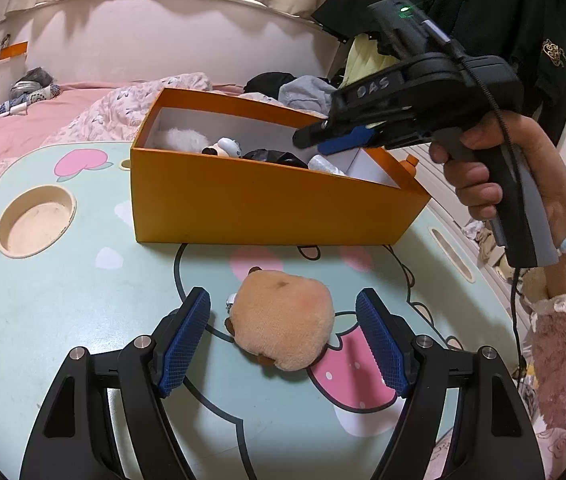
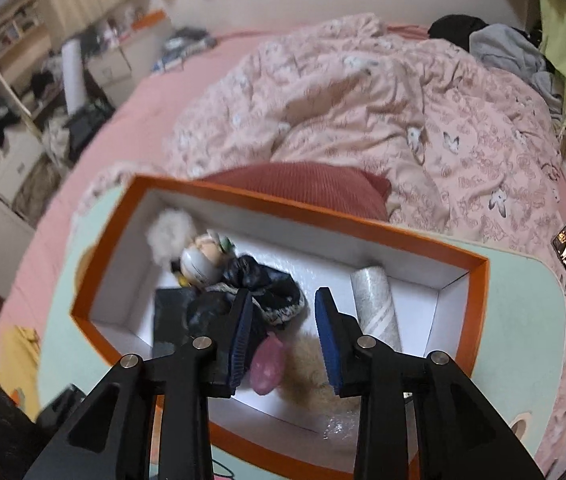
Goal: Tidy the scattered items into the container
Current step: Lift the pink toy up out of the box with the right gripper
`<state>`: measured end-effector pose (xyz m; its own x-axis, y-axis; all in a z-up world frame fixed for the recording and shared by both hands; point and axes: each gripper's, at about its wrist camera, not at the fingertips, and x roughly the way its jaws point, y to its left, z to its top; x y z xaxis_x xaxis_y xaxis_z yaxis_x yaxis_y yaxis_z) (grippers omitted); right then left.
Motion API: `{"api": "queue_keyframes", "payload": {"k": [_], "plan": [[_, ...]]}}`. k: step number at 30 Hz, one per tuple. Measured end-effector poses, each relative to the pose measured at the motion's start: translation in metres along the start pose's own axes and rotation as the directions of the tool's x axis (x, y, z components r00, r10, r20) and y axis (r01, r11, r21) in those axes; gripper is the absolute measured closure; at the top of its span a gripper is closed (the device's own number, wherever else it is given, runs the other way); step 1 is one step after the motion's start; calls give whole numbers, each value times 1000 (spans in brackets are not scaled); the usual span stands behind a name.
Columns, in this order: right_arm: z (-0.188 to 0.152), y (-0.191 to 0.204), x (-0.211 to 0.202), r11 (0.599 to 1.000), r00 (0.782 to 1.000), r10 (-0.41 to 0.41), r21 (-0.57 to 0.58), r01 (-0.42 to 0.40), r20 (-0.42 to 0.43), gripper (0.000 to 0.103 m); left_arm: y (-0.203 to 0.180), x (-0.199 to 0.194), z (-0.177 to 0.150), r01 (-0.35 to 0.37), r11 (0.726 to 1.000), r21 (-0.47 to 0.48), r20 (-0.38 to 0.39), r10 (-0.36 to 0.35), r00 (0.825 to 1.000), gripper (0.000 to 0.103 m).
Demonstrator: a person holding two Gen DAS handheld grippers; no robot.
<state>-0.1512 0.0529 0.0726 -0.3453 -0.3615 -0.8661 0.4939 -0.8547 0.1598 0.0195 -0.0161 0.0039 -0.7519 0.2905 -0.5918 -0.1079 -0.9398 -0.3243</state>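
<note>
A tan plush toy [image 1: 283, 324] lies on the mint cartoon-print table [image 1: 63, 320], in front of the orange box [image 1: 263, 204]. My left gripper [image 1: 283, 294] is open around the plush, its blue pads [image 1: 187, 340] standing clear of it on both sides. A hand holds my right gripper [image 1: 315, 142] over the box's right end. Seen from the right wrist, the right gripper [image 2: 285, 292] points down into the orange box [image 2: 479, 300], open by a narrow gap with nothing between its pads. Inside lie a white fluffy ball [image 2: 171, 236], a round figure toy [image 2: 203, 266], black lace fabric [image 2: 271, 288], a white roll [image 2: 375, 300] and a pink item [image 2: 269, 364].
A round cup recess [image 1: 37, 220] sits in the table's left part. Behind the box are a red cushion [image 2: 303, 188] and a bed with a rumpled pink quilt [image 2: 403, 112]. Dark clothes [image 1: 523, 40] hang at the upper right. Shelves and clutter stand far left.
</note>
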Motion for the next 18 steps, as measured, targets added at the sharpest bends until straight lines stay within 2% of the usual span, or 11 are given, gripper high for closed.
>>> {"api": "queue_keyframes", "payload": {"k": [4,12,16,18], "plan": [[-11,4,2,998,997,47,-34,-49,-53,74,2,0,-1,1,1000,-1,2,-1,1000,28],[-27,17,2,988,990,24,-147,-45,-139,74,3,1,-1,0,1000,-2,0,0,1000,28],[-18,15,12,984,976,91,-132,-119,-197,74,3,0,-1,0,1000,-3,-1,0,1000,28],[-13,8,27,989,969,53,-122,-84,-243,77,3,0,-1,0,1000,-3,-1,0,1000,28]]}}
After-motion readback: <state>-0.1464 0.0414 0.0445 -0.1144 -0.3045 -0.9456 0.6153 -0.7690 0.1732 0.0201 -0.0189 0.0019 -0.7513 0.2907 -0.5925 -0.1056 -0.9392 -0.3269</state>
